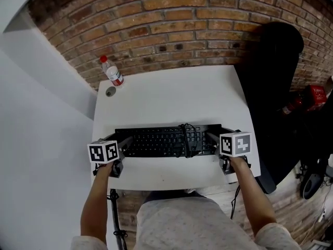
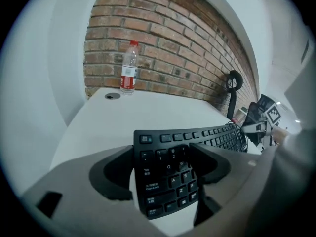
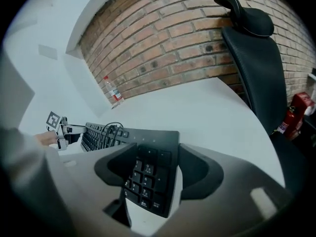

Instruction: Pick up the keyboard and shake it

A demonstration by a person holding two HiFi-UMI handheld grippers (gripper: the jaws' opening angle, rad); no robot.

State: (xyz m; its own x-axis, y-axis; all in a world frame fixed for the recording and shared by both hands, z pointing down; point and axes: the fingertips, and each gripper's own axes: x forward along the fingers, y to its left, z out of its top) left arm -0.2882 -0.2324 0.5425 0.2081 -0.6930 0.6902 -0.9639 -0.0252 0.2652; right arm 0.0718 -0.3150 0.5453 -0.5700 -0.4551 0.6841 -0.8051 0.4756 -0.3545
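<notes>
Head view: long black plastic keyboard (image 1: 166, 141) spans the front part of the white counter (image 1: 171, 98). Left gripper view: left gripper (image 2: 162, 149) jaws clamp its left end (Tab-key side). Right gripper view: right gripper (image 3: 157, 149) jaws clamp its number pad.

Right gripper (image 3: 152, 155) jaws clamp the numpad end of the keyboard (image 3: 147, 177).

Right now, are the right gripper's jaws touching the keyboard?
Touching. The right gripper view shows the right gripper with both jaws pressed against the number-pad end of the keyboard, no gap.
</notes>
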